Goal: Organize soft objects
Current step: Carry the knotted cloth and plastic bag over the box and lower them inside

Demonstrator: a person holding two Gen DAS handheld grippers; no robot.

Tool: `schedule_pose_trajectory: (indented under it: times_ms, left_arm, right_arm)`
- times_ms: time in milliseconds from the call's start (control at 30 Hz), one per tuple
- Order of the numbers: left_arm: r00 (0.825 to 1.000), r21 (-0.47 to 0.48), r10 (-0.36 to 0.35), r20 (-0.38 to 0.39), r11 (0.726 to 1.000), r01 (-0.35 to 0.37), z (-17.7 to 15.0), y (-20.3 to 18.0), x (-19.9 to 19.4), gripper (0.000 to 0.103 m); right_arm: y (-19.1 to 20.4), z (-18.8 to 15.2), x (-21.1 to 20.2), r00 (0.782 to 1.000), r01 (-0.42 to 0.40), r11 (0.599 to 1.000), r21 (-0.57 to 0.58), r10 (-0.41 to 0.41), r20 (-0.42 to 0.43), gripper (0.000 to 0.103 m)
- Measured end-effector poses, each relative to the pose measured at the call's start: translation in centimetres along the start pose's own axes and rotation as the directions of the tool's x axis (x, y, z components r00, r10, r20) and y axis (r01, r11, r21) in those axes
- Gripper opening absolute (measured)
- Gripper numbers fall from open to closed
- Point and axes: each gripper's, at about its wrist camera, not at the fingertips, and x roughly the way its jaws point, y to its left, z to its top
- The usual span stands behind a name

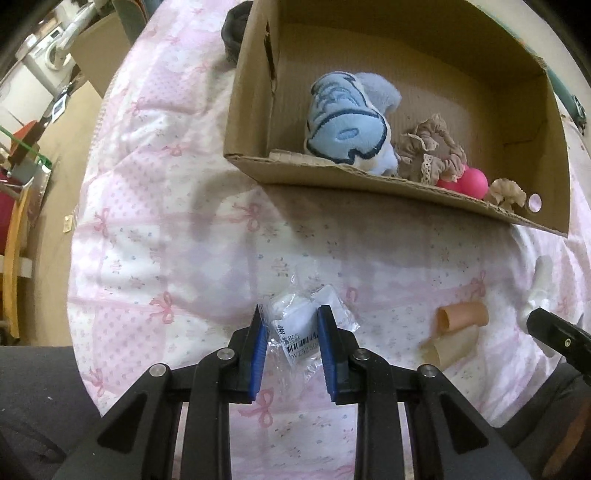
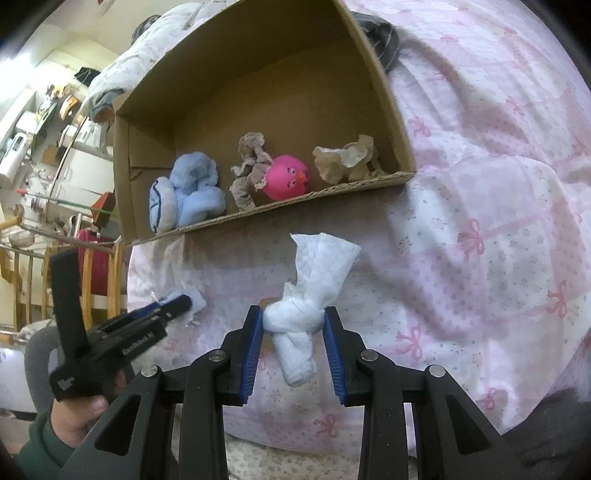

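Right wrist view: the right gripper (image 2: 293, 319) clenches a knotted white tissue bundle (image 2: 306, 302) above the bedspread (image 2: 480, 221) (light, squashy; hold the knot); the left gripper (image 1: 290, 325) apparently pinches a crinkly plastic packet (image 1: 303, 328).

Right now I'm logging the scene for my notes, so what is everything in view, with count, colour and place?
cardboard box: 1, brown, open, on the bedspread
plush toy: 1, light blue, at one end of the box
scrunchie: 1, beige with lace, mid box
pink toy: 1, pink with a face, beside the scrunchie
crumpled beige piece: 1, tan, at the box's other end
plastic packet: 1, clear with white contents, between the left fingers
knotted tissue: 1, white, between the right fingers
tan tubes: 2, skin-toned, on the bedspread
bedspread: 1, pink and white with bows
dark cloth: 1, behind the box
left gripper: 1, black, blue pads
right gripper: 1, black, blue pads
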Motion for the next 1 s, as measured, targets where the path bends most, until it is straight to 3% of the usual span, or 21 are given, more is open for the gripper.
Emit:
schedule_pose_trajectory:
  times_ms: [200, 367, 500, 667, 1000]
  left_arm:
    - [0.998, 0.011, 0.02, 0.055, 1.0, -0.021, -1.3, -0.5, -2.0, 0.024]
    - [0.988, 0.001, 0.017, 0.151, 1.0, -0.017, -1.5, 0.5, -6.1, 0.024]
    - [0.97, -0.005, 0.019, 0.243, 1.0, -0.018, -1.0, 1.1, -10.0, 0.024]
    - [0.954, -0.002, 0.025, 0.297, 1.0, -0.026, -0.6, 1.3, -14.0, 0.024]
    - [0.921, 0.059, 0.007, 0.389, 0.998, -0.032, 3.8, 0.5, -16.3, 0.024]
  right_arm:
    - [0.6, 0.0, 0.0, 1.0, -0.004, 1.0, -0.022, 0.004, 0.009, 0.035]
    - [2.7, -0.1, -2.0, 0.99, -0.098, 0.988, -0.121, 0.11, 0.093, 0.035]
    - [4.5, -0.5, -3.5, 0.975, -0.138, 0.971, -0.195, 0.167, 0.143, 0.035]
    - [5.0, -0.4, -5.0, 0.961, -0.143, 0.966, -0.214, 0.187, 0.203, 0.035]
    - [4.3, 1.2, -8.5, 0.94, -0.136, 0.973, -0.186, 0.186, 0.288, 0.035]
